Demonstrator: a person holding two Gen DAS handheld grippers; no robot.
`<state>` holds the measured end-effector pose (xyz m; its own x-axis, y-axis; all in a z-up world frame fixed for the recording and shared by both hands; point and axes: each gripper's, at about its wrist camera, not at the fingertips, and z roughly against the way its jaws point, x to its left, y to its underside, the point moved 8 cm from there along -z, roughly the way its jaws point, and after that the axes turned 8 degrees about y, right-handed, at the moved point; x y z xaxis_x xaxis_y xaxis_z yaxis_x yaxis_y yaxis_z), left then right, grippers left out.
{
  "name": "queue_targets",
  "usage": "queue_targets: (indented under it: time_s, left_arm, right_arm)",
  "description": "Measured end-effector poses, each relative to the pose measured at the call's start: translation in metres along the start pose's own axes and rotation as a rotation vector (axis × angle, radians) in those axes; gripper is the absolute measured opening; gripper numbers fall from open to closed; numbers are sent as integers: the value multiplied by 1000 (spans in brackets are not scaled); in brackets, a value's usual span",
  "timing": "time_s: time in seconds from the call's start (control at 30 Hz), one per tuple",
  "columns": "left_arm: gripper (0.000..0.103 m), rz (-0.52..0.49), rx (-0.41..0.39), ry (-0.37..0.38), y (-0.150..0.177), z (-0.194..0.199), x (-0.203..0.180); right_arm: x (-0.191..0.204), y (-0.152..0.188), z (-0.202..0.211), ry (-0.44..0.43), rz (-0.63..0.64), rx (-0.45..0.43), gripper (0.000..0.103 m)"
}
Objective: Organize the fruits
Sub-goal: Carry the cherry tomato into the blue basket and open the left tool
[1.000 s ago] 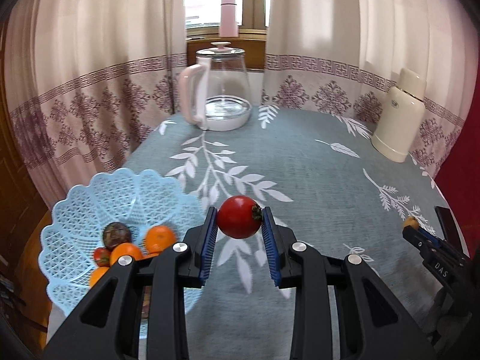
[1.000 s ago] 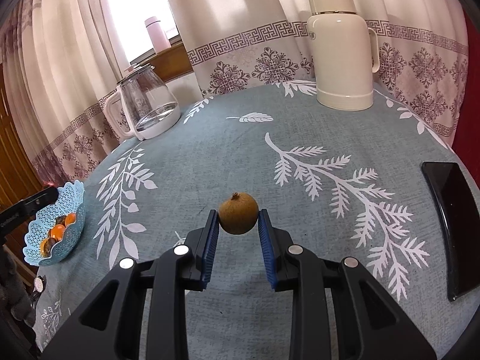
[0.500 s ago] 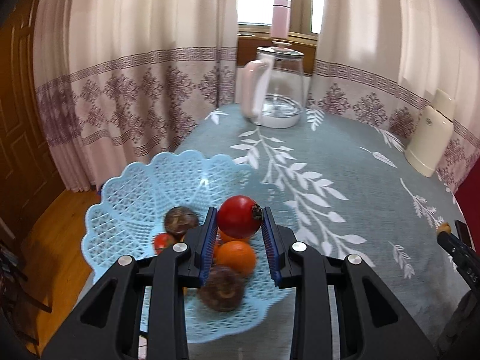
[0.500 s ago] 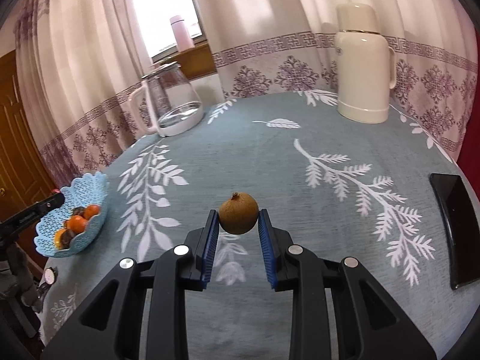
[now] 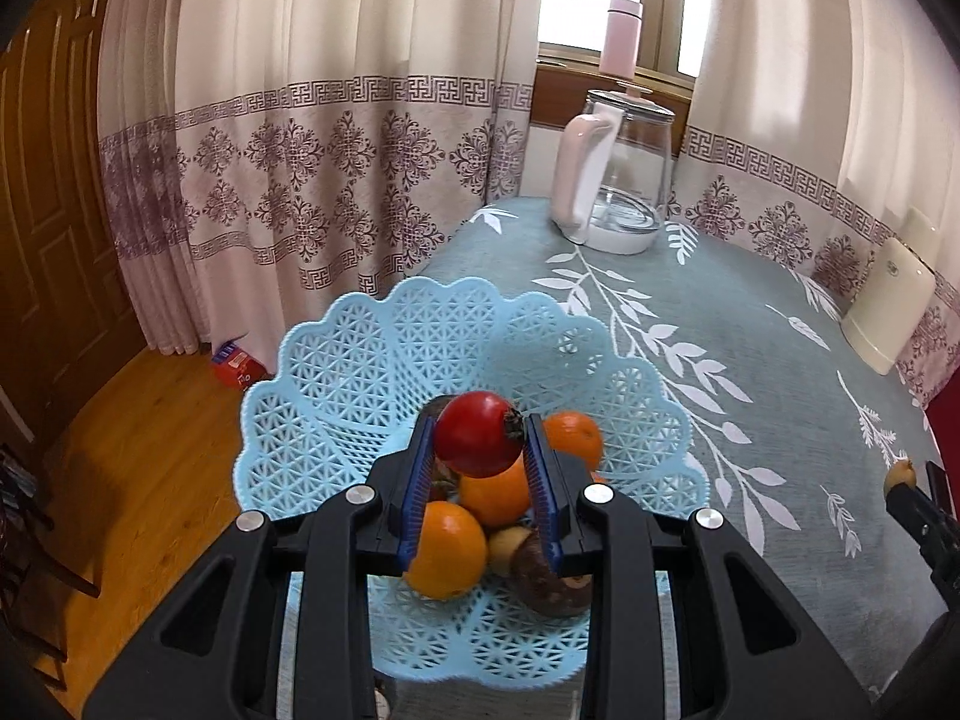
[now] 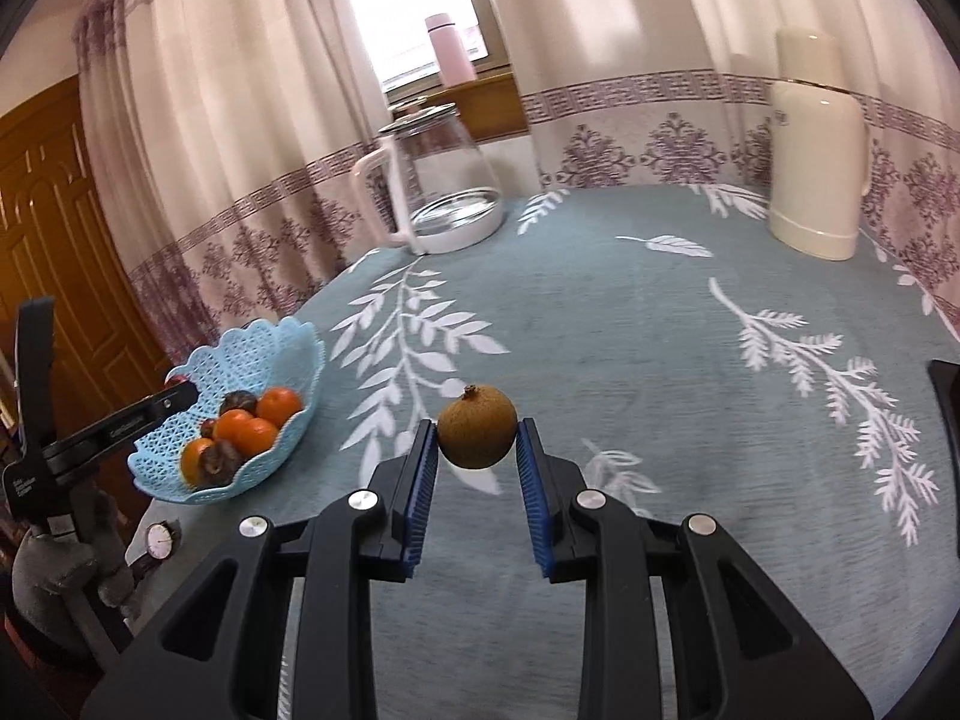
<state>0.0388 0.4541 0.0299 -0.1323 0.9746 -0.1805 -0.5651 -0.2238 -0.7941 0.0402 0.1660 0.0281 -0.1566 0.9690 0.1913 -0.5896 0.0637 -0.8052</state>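
My left gripper (image 5: pixel 478 443) is shut on a red pomegranate (image 5: pixel 477 441), held just above the light blue lattice basket (image 5: pixel 372 372). Under it lie several oranges (image 5: pixel 447 547) and dark brown fruits (image 5: pixel 549 579). My right gripper (image 6: pixel 477 438) is shut on a small brown round fruit (image 6: pixel 477 426) above the tablecloth. In the right wrist view the basket (image 6: pixel 282 342) sits at the table's left edge with the left gripper (image 6: pixel 174 401) reaching over it. The right gripper's tip with its brown fruit (image 5: pixel 898 471) shows at the far right of the left wrist view.
A glass kettle with a pink handle (image 5: pixel 618 180) and a cream thermos (image 6: pixel 816 144) stand at the back of the teal leaf-patterned table (image 6: pixel 630 324). A dark phone (image 6: pixel 948 396) lies at the right edge, a wristwatch (image 6: pixel 162 540) near the basket. The wooden floor (image 5: pixel 138 450) lies left.
My left gripper has carried the pomegranate leftward from above the tablecloth to over the basket's fruit. The right gripper has swung left with the brown fruit, bringing the basket nearer.
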Motion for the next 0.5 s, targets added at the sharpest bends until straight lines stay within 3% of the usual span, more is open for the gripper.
queue_targets:
  time_s: [0.5]
  left_arm:
    - [34, 32, -7, -17, -4, -1, 15]
  right_arm:
    - [38, 2, 0, -56, 43, 10, 27]
